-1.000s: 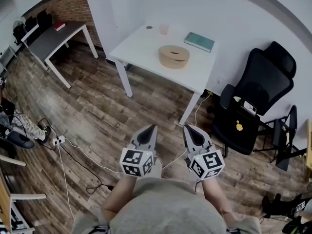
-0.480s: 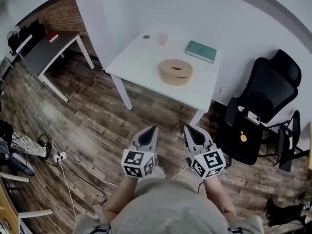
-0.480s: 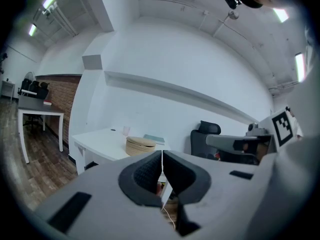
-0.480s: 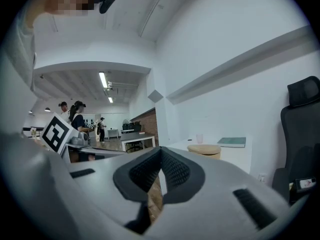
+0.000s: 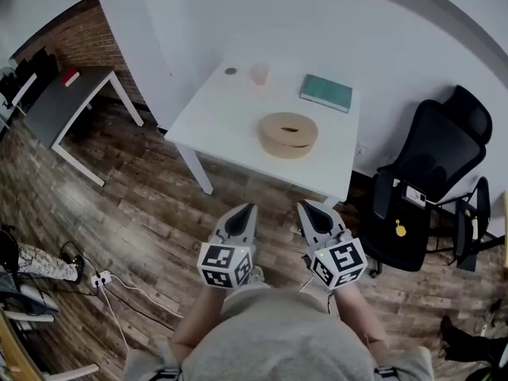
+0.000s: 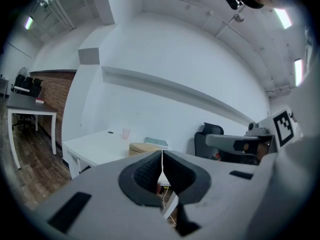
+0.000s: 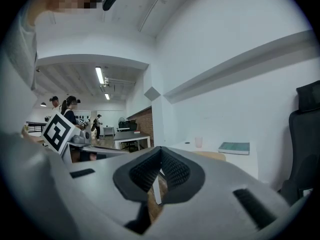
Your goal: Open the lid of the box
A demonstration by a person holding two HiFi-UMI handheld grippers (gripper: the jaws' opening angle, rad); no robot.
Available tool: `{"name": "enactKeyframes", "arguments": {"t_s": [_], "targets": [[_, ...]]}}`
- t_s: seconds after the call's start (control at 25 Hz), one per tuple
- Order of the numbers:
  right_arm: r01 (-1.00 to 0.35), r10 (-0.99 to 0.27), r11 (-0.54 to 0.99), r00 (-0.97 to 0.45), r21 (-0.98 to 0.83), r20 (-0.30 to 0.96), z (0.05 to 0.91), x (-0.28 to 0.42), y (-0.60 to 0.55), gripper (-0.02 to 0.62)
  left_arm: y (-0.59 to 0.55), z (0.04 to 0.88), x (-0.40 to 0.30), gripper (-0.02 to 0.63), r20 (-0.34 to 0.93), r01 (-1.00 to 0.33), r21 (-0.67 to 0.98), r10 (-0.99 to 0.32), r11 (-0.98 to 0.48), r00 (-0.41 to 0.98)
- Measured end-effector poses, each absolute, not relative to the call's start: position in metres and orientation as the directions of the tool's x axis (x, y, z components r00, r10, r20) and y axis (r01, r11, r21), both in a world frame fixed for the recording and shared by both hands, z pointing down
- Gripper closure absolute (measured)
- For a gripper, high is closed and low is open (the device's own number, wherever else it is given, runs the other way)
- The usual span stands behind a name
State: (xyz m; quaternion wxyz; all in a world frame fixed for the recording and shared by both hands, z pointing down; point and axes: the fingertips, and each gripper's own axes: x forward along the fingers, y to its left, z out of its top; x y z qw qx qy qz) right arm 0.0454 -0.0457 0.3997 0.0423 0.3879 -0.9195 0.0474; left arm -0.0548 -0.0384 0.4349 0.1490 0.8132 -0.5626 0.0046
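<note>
A round tan box with its lid on sits on the white table, near the table's front right part. The left gripper view shows the box low on that table, partly behind my jaws. My left gripper and right gripper hang side by side over the wooden floor, well short of the table. Both are shut with nothing between the pads. In the right gripper view only a tan sliver of the box shows above the right gripper.
A teal book, a pale cup and a small dark disc lie at the table's back. A black office chair stands right of the table, a grey desk at far left. Cables trail over the floor.
The table with the box has drawn nearer and slid lower in the head view. Both grippers keep their pose in front of the body, still shut.
</note>
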Motion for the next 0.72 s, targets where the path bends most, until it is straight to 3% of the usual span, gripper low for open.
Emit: {"name": "enactKeyframes", "arguments": {"t_s": [0.72], "targets": [[-0.768,-0.757,0.639,-0.638,-0.041,0.145,0.414,0.001,-0.148,0.594,-0.146,0.456,-0.102,0.598,0.204,-0.897,0.246,-0.886,-0.366,0.417]]}}
